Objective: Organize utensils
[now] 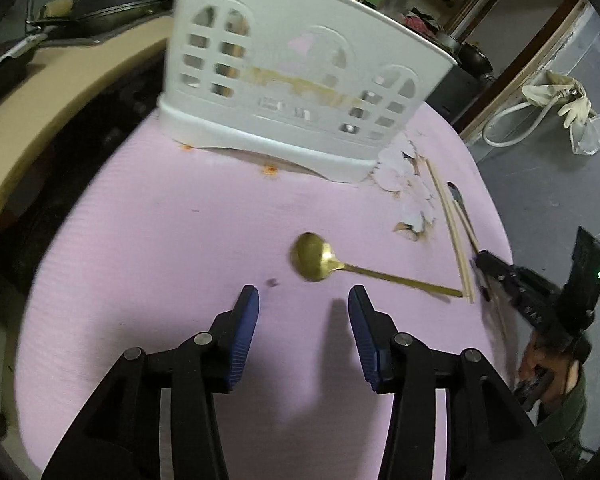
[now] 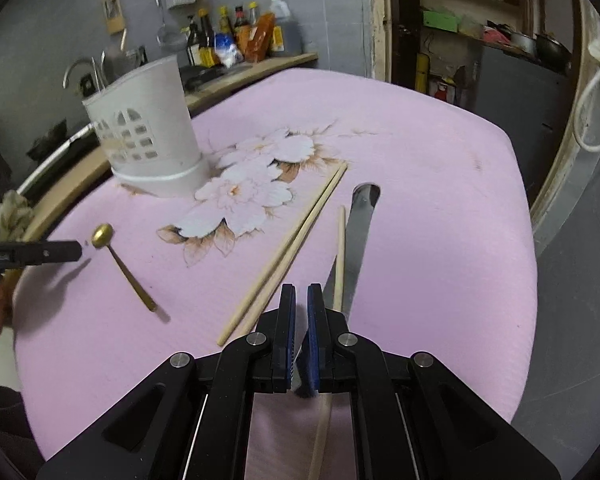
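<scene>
Left gripper [image 1: 303,300] jaws wide apart, nothing between them, hovering over pink cloth [image 1: 160,240]; gold spoon [image 1: 320,258] just ahead at 1 o'clock, lying flat; white utensil caddy [image 1: 292,80] upright at 12; right gripper [image 2: 301,300] clamped on knife [image 2: 358,240] handle; chopsticks [image 2: 284,256] alongside at 11.

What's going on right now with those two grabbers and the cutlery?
Left gripper open, hovering short of gold spoon. Right gripper shut on knife. Chopsticks loose on pink mat; one lies against the knife. White utensil holder unobstructed.
</scene>
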A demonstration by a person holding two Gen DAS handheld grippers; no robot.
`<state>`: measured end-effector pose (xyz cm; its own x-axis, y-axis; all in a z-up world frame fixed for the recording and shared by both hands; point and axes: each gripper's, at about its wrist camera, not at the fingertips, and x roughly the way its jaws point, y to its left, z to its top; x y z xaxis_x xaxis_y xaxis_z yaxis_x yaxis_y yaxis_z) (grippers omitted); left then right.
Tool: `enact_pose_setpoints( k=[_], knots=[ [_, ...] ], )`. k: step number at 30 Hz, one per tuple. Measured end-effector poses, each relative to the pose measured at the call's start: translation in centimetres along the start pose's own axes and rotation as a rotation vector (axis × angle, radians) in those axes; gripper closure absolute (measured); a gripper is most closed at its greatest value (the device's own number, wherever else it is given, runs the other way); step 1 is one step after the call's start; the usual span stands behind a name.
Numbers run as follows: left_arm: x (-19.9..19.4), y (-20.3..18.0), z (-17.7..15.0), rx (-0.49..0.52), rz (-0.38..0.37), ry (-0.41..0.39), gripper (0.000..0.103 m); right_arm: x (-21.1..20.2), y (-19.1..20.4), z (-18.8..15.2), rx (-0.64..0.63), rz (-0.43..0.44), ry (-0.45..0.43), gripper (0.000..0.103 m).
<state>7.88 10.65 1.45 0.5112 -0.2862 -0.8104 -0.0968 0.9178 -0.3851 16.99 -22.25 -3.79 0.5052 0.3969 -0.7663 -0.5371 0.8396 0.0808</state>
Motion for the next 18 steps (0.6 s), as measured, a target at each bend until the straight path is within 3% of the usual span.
enact_pose_setpoints(
  k=[9,18],
  knots=[
    [3.7,-2.3,2.8,-0.031,-0.010,-0.025,0.063,-0.6,-1.0,-1.1,0.040,0.005,-0.010,0.099],
    [7.5,-7.1,3.4,0.128,-0.023,-0.039,0.062,-1.6,-2.6,-1.9,0.074,-0.020,-0.027,0.098]
  ],
)
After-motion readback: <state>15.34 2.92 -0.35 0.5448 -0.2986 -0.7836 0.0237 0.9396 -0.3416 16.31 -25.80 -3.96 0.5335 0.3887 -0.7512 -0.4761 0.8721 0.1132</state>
